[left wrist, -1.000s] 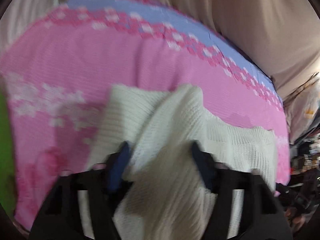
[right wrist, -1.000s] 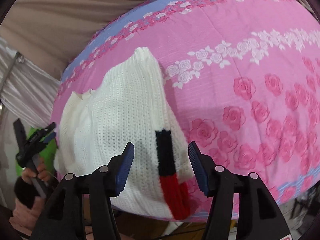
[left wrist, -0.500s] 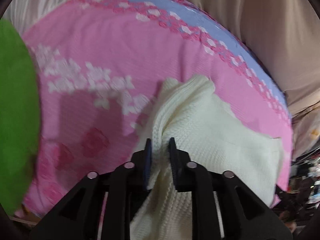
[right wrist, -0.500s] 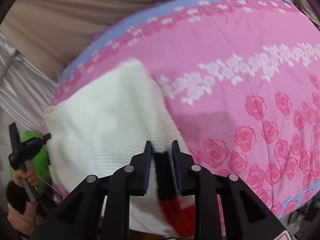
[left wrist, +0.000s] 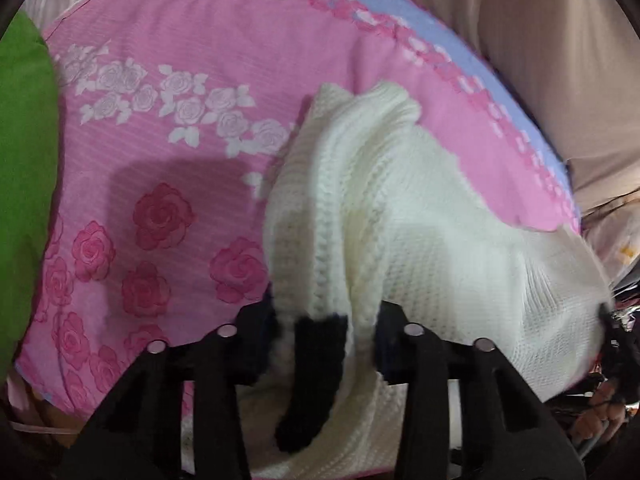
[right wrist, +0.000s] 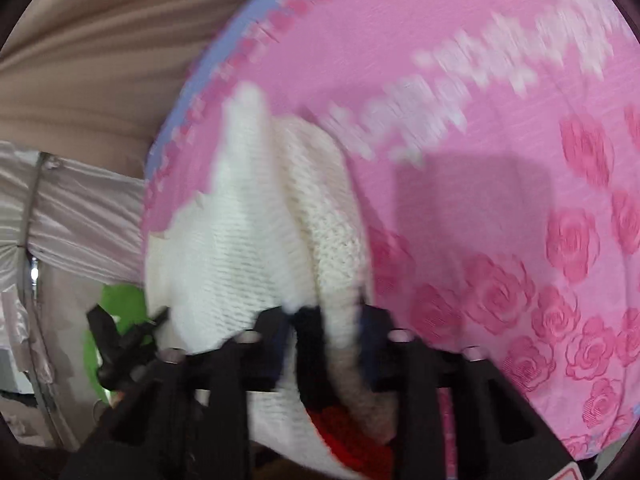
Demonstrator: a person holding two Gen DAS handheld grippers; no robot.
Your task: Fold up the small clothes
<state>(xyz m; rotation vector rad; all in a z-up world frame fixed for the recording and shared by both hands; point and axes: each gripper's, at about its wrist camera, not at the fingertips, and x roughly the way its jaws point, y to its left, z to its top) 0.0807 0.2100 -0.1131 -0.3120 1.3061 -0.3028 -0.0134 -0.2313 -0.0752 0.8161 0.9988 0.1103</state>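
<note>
Sweater (left wrist: 400, 216), cream knit, lies bunched on a pink rose-print sheet (left wrist: 168, 168) covering the surface. Only the right wrist view shows its red band (right wrist: 352, 432) below the black one, though blurred; the left view shows a green cloth (left wrist: 24, 168) at the edge, cut off. The left tool (left wrist: 324, 332) pinches a gathered fold, having just widened slightly. The right tool (right wrist: 324, 332) has been closing and grips the striped edge.

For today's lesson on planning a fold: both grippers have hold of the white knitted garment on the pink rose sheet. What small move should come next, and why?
Probably carry the gathered edge across and lay it down. The left gripper and right gripper both pinch the white knit, which is bunched and lifted off the pink sheet, not yet flat.
</note>
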